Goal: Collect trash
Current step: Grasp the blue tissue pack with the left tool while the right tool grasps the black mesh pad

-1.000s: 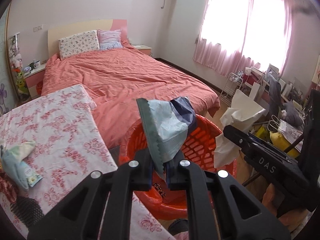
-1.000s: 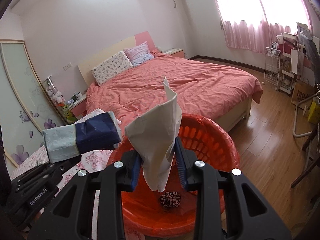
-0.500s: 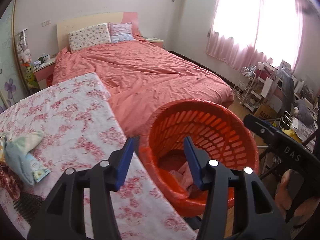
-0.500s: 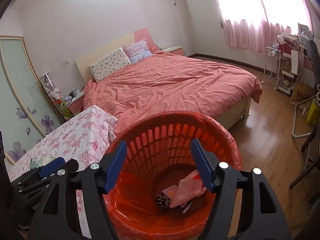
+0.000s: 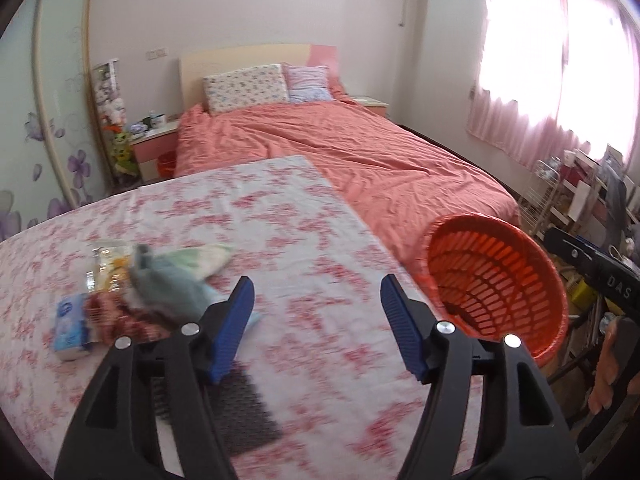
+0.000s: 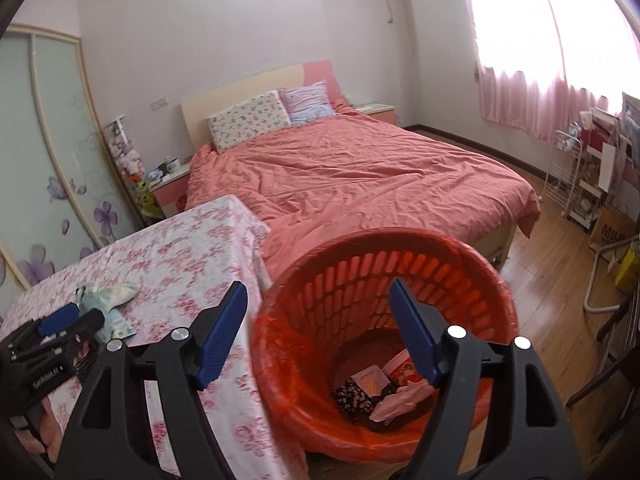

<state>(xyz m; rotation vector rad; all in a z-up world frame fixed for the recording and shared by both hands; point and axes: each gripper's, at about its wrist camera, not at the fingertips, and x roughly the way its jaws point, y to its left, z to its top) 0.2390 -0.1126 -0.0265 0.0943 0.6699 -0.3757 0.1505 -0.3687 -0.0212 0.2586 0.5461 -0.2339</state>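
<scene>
Crumpled trash (image 5: 160,276) lies left of the opening, empty jaws.

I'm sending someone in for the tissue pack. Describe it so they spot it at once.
Go to the table with the pink flowered cloth at the foot of the bed. A small heap of litter lies there; the tissue pack sits at its near left edge, the only blue and white block among crumpled wrappers.

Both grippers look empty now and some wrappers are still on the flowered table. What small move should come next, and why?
Probably bring the left gripper toward the pile of wrappers on the table. Its fingers are opening with nothing between them, and that pile lies just to its left. The right gripper, also empty and opening, hangs over the orange basket, farther from the pile.
</scene>
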